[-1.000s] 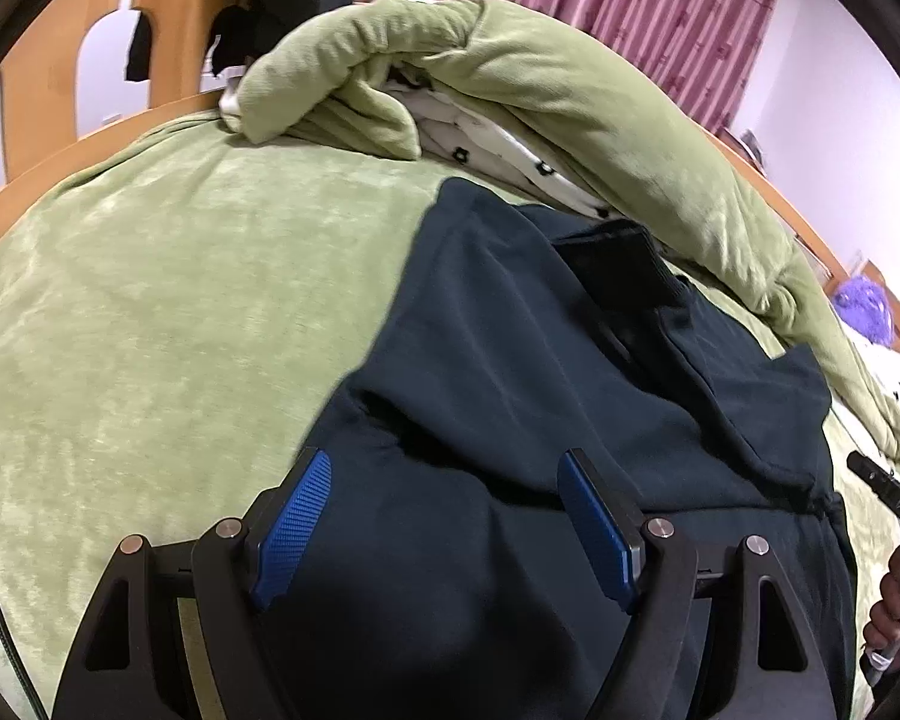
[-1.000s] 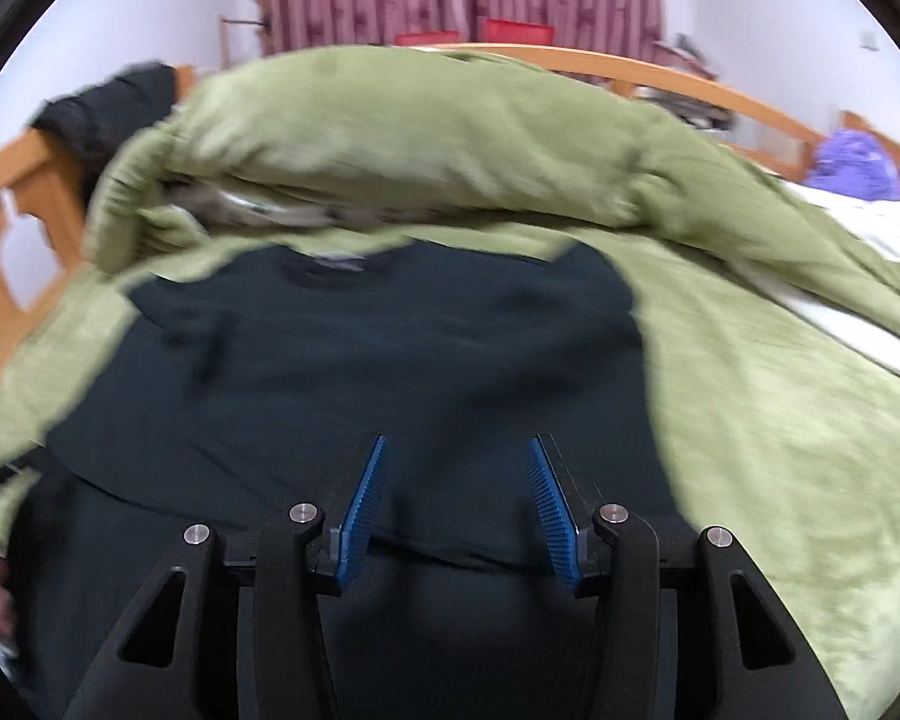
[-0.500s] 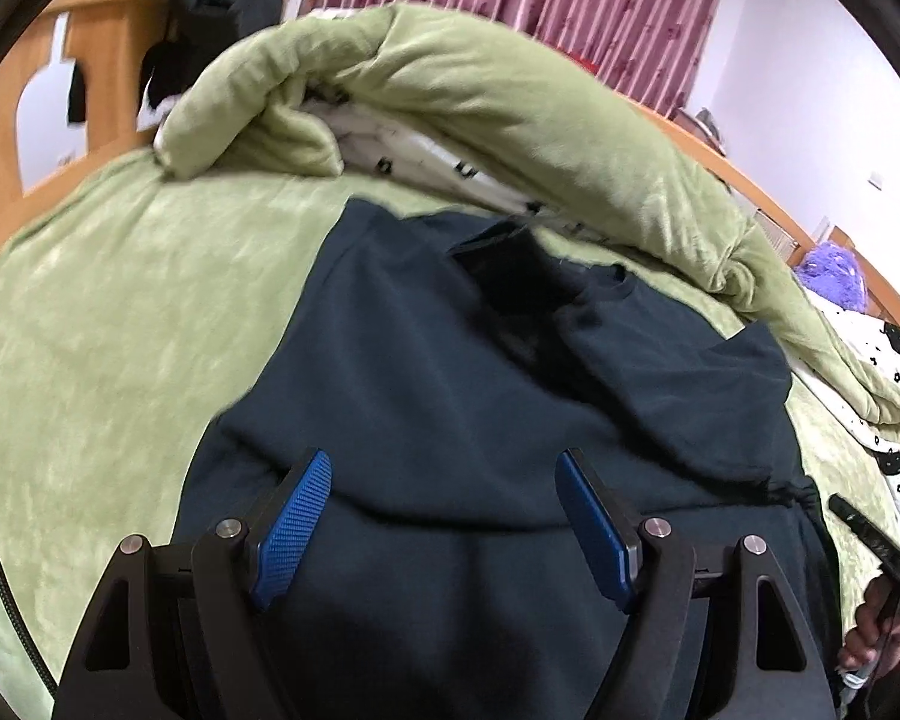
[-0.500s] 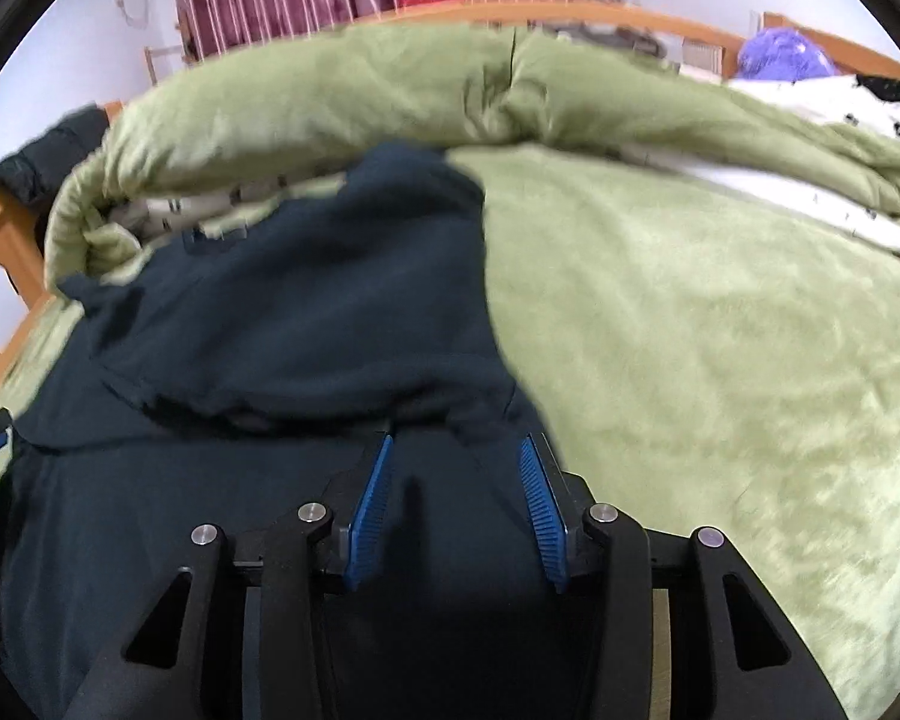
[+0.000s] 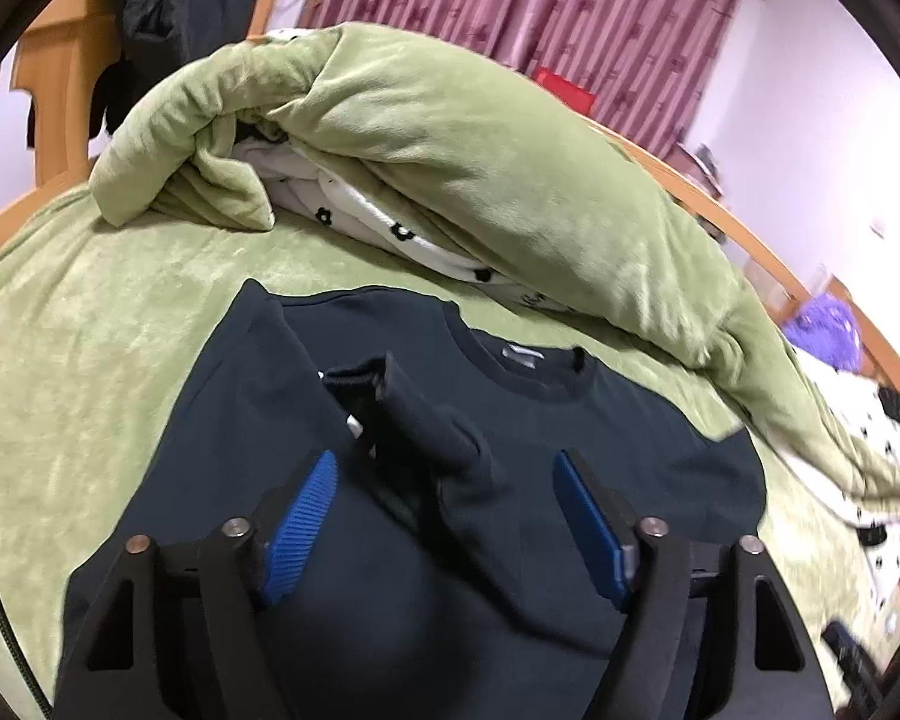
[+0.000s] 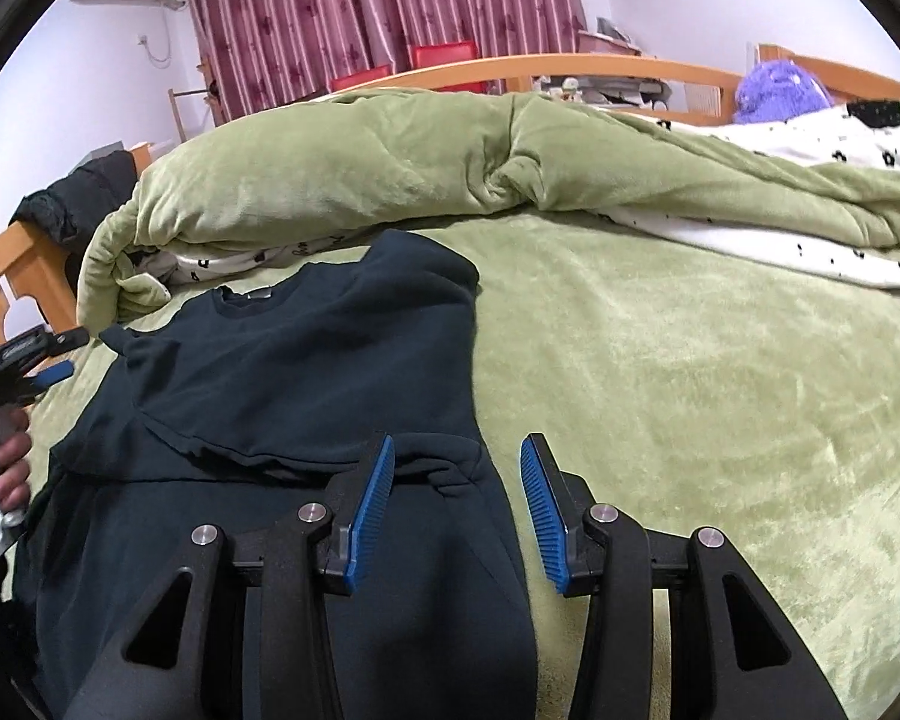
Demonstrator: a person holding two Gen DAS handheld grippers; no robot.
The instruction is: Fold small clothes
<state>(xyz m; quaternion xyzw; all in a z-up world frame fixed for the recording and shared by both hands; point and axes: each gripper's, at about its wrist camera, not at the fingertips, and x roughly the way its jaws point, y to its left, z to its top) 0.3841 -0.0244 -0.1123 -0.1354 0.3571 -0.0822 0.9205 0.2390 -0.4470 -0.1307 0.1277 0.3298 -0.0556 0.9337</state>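
Note:
A dark navy sweatshirt (image 5: 570, 438) lies flat on the green bed cover (image 5: 102, 348), collar toward the rolled duvet. One sleeve (image 5: 414, 414) is folded across its chest, cuff up. My left gripper (image 5: 444, 468) hovers over that sleeve with its jaws closing; the pads press on nothing. In the right wrist view the sweatshirt (image 6: 306, 360) shows a folded layer over its body. My right gripper (image 6: 457, 447) stands open above the garment's right edge, clear of the cloth. The left gripper (image 6: 30, 366) and a hand (image 6: 6, 468) appear at that view's far left.
A rolled green duvet (image 5: 450, 138) with a white flowered lining (image 5: 390, 228) lies behind the sweatshirt. A wooden bed frame (image 6: 570, 69), a dark jacket (image 5: 168, 18) on a post, a purple plush (image 6: 780, 90) and red curtains (image 6: 360, 6) surround the bed. Bare green cover (image 6: 690, 396) spreads to the right.
The left gripper has drawn back from the sweatshirt, bringing the collar and folded sleeve into view, and its jaws have narrowed. The right gripper has shifted to the garment's right edge.

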